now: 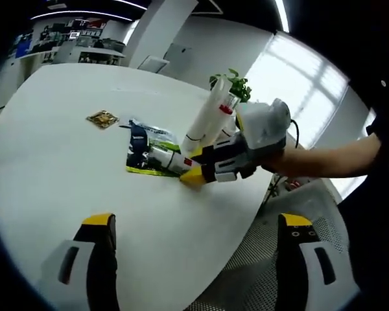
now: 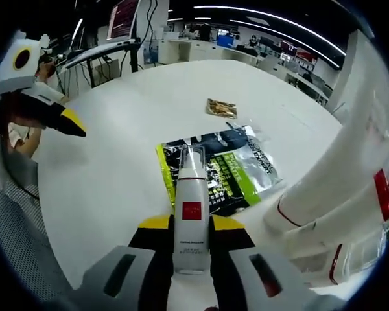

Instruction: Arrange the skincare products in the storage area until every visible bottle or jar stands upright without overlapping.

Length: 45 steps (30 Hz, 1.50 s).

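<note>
A white bottle with a red label (image 2: 191, 208) lies lengthways between my right gripper's (image 2: 192, 224) yellow-tipped jaws, which are shut on it. Its clear cap points out over a green and black pouch (image 2: 233, 170) lying flat on the white table (image 2: 117, 168). In the left gripper view the right gripper (image 1: 192, 171) holds that bottle (image 1: 163, 157) low over the pouch (image 1: 149, 146). Just behind it, tall white bottles with red marks (image 1: 209, 115) stand leaning; they also loom at the right (image 2: 330, 184). My left gripper (image 1: 196, 221) hangs open over the table's near edge, holding nothing.
A small gold packet (image 1: 102, 118) lies on the table (image 1: 58, 155) beyond the pouch. A green plant (image 1: 233, 81) rises behind the tall bottles. A mesh chair seat (image 1: 246, 272) sits beside the table edge. A person's sleeve (image 1: 330, 159) reaches in from the right.
</note>
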### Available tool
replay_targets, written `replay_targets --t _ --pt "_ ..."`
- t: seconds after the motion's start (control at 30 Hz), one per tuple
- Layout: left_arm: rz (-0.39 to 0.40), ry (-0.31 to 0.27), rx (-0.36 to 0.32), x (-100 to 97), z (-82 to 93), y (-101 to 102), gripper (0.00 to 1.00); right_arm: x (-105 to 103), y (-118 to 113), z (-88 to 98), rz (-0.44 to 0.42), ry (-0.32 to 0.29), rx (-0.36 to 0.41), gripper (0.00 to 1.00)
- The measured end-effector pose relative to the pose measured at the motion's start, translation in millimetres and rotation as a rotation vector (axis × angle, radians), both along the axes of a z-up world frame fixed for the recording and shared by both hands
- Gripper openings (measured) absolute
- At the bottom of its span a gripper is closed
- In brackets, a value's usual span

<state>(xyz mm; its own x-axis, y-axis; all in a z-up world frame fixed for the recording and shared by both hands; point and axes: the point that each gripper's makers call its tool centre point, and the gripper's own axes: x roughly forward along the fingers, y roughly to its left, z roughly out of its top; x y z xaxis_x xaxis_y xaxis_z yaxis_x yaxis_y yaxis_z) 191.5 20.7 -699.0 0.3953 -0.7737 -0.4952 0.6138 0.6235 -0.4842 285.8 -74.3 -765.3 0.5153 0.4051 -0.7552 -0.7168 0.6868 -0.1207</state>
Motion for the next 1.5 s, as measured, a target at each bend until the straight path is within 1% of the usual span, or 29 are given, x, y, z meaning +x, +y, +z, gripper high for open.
replay_targets --t 0.03,0.13,0.17,0.2,0.23,0.27,0.33,0.37,0.43,0.5,0.63,0.77,0.9,0.97,1.0,1.07,1.13,1.23,1.37,1.43,1.5 --pt "0.008 0.000 -0.010 1.0 2.0 0 0.95 -2 0 0.7 0.003 0.002 0.002 0.20" --pt "0.046 0.000 -0.057 5.5 12.0 -2 0.93 -10 4 4.6 -0.010 0.011 0.049 0.20" --pt "0.059 0.002 -0.072 6.8 14.9 -2 0.93 -18 5 8.1 -0.013 0.010 0.064 0.20" --pt "0.073 0.003 -0.091 8.7 18.1 -1 0.93 -21 5 9.1 -0.012 0.007 0.062 0.20" --pt "0.082 0.005 -0.103 9.7 20.1 0 0.93 -22 5 7.2 -0.008 0.004 0.065 0.20" --pt "0.093 0.011 -0.116 10.1 22.3 -1 0.92 -25 5 9.2 -0.010 0.001 0.076 0.20" --pt "0.114 0.018 -0.144 11.1 27.3 -2 0.91 -33 6 17.9 -0.021 -0.003 0.102 0.20" --pt "0.122 0.021 -0.155 11.5 29.0 -2 0.90 -31 5 15.8 -0.027 -0.007 0.113 0.20" --pt "0.142 0.032 -0.186 14.3 32.4 1 0.89 -34 5 24.5 -0.043 -0.023 0.141 0.20" --pt "0.158 0.038 -0.215 14.6 36.6 -2 0.88 -38 7 36.7 -0.055 -0.042 0.173 0.20" --pt "0.168 0.041 -0.238 15.0 42.6 -8 0.85 -44 11 59.9 -0.061 -0.089 0.216 0.20" --pt "0.180 0.048 -0.290 15.3 52.3 -16 0.80 -53 17 78.5 -0.055 -0.122 0.249 0.20" --pt "0.182 0.042 -0.307 14.0 59.4 -25 0.74 -61 21 91.1 -0.047 -0.146 0.271 0.20" --pt "0.182 0.042 -0.312 14.1 60.9 -28 0.71 -66 23 101.6 -0.038 -0.169 0.286 0.20" --pt "0.185 0.042 -0.324 13.6 63.7 -30 0.70 -69 25 106.9 -0.030 -0.178 0.297 0.20" --pt "0.189 0.045 -0.339 12.5 67.1 -33 0.67 -71 27 110.7 -0.024 -0.194 0.307 0.20" --pt "0.199 0.044 -0.364 11.7 73.1 -36 0.63 -78 29 119.5 -0.012 -0.207 0.317 0.20" --pt "0.210 0.047 -0.396 12.0 79.8 -38 0.60 -82 30 124.3 -0.005 -0.217 0.327 0.20" --pt "0.239 0.048 -0.450 11.8 92.4 -39 0.50 -89 32 132.7 0.008 -0.237 0.343 0.20" --pt "0.253 0.051 -0.474 11.6 96.5 -40 0.46 -93 32 140.0 0.015 -0.251 0.345 0.20" --pt "0.263 0.054 -0.495 9.5 100.6 -41 0.44 -95 34 143.3 0.024 -0.261 0.356 0.20"
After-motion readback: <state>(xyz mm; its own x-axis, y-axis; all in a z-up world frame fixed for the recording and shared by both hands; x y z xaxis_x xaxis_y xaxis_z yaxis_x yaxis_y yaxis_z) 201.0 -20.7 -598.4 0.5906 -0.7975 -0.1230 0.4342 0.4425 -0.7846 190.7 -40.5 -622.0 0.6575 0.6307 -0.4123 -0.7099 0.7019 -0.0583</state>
